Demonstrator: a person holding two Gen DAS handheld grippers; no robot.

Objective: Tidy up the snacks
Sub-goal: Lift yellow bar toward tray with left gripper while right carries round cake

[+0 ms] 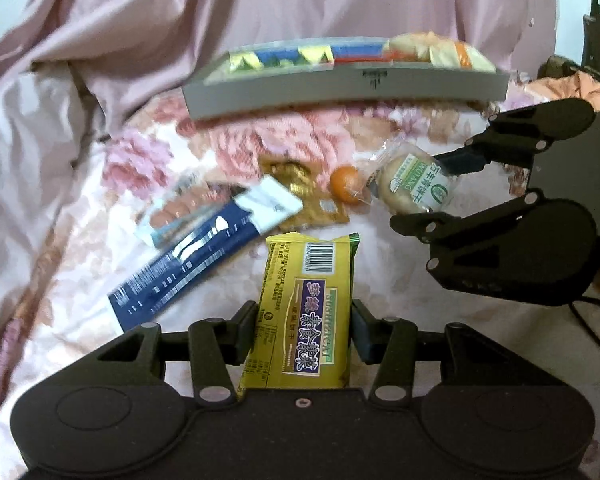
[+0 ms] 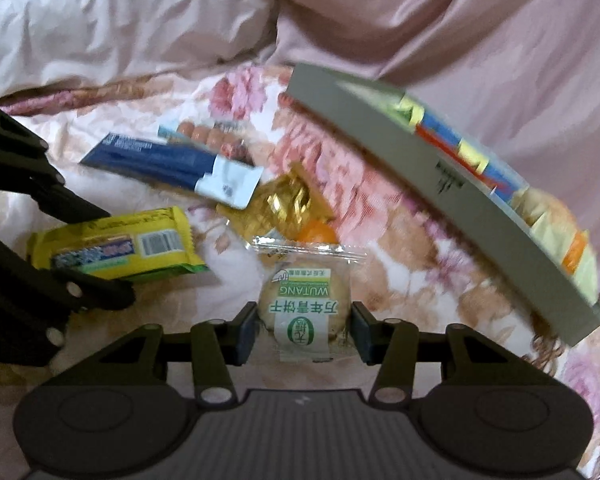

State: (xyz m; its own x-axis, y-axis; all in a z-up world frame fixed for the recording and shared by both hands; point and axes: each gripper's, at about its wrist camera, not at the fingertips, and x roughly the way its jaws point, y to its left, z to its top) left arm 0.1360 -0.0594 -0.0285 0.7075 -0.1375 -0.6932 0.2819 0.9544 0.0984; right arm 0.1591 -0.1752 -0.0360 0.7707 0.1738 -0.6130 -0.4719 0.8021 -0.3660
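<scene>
Snacks lie loose on a flowered bed cover, all on the near side of the grey tray, which already carries several packets. Left hand-held gripper: fingers closed against both sides of a yellow biscuit pack, gripped near its lower end. Right hand-held gripper: fingers pressed on a round biscuit in clear wrap. Nearer the tray than these two lie a blue packet, a sausage packet, a gold wrapper and a small orange fruit (touching the gold wrapper).

Risks, as judged: the yellow pack could swing or slip, being held far from its middle; the slick wrap may slide out; the tray, resting on soft bedding, could tip under a heavy placement.
</scene>
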